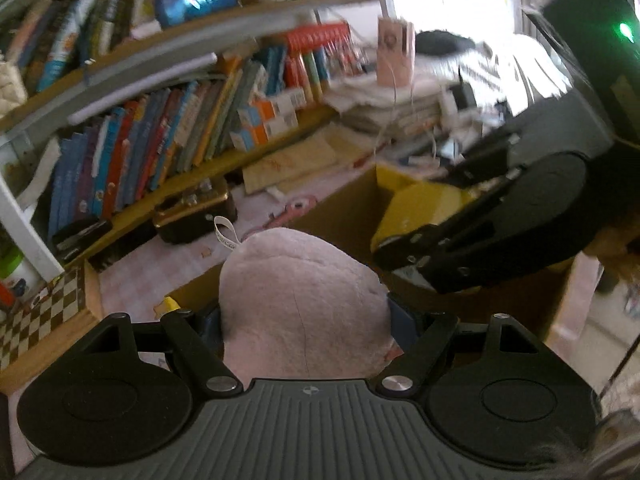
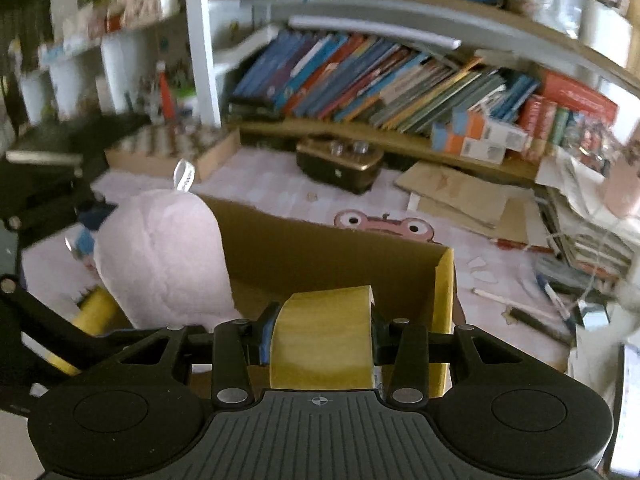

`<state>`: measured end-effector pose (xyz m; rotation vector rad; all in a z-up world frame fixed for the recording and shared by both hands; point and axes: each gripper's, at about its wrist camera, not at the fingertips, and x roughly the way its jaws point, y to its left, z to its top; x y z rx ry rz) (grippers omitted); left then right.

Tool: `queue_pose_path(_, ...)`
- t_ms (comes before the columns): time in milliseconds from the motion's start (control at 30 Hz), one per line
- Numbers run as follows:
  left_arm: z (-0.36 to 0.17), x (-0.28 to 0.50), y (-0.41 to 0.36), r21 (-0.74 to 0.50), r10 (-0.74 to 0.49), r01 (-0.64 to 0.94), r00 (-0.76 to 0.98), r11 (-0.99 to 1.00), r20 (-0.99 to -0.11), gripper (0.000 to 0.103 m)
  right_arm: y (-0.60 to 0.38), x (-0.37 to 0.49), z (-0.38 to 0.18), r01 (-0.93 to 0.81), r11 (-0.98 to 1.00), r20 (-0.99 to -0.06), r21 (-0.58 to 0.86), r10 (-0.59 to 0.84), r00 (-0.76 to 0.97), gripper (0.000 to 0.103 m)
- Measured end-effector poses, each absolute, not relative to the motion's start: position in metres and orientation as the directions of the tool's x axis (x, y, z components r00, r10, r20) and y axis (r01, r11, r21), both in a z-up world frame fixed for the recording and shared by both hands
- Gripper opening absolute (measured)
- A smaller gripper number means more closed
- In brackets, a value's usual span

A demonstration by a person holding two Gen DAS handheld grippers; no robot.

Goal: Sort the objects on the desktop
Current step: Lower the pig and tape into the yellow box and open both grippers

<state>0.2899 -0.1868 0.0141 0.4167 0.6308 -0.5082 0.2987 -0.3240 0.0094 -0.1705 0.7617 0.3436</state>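
Observation:
A pink plush toy [image 1: 304,300] with a white loop tag fills the left wrist view, and my left gripper [image 1: 306,320] is shut on its sides. My right gripper [image 2: 320,336] is shut on a roll of yellow tape [image 2: 324,336]. Both hang over an open cardboard box [image 2: 320,248] on the pink checked desk. In the left wrist view the right gripper [image 1: 404,256] comes in from the right above the box [image 1: 344,216]. The right wrist view shows the plush toy [image 2: 160,260] at the left, against the box's left wall.
Bookshelves [image 2: 380,80] packed with leaning books run along the back. A brown-and-gold case [image 2: 340,160], flat cardboard sheets [image 2: 460,196], a frog-face print [image 2: 384,224], pens [image 2: 532,316] and paper piles [image 2: 592,220] lie on the desk. A chessboard box [image 1: 44,320] sits at the left.

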Motion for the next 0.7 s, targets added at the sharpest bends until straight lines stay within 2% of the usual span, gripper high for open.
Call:
queue_pose_path(167, -0.003, 0.311, -0.199, 0.271, -0.273, 0.586, 0.673, 0.763, -0.687, 0.078, -0.315, 0.331, -0.008, -0.429, 0.900, -0.758, -0.077, 0.227, 0.612, 0.041)
queue_pose_path(433, -0.022, 0.330, -0.212, 0.278, -0.235, 0.616, 0.620, 0.738, -0.749, 0.081, -0.304, 0.364, -0.034, -0.491, 0.867, -0.837, -0.084, 0.205, 0.507, 0.041)
queue_pose_path(700, -0.031, 0.335, -0.216, 0.276, -0.219, 0.620, 0.602, 0.735, -0.768, 0.084, -0.306, 0.374, -0.045, -0.491, 0.868, -0.857, -0.067, 0.202, 0.475, 0.041)
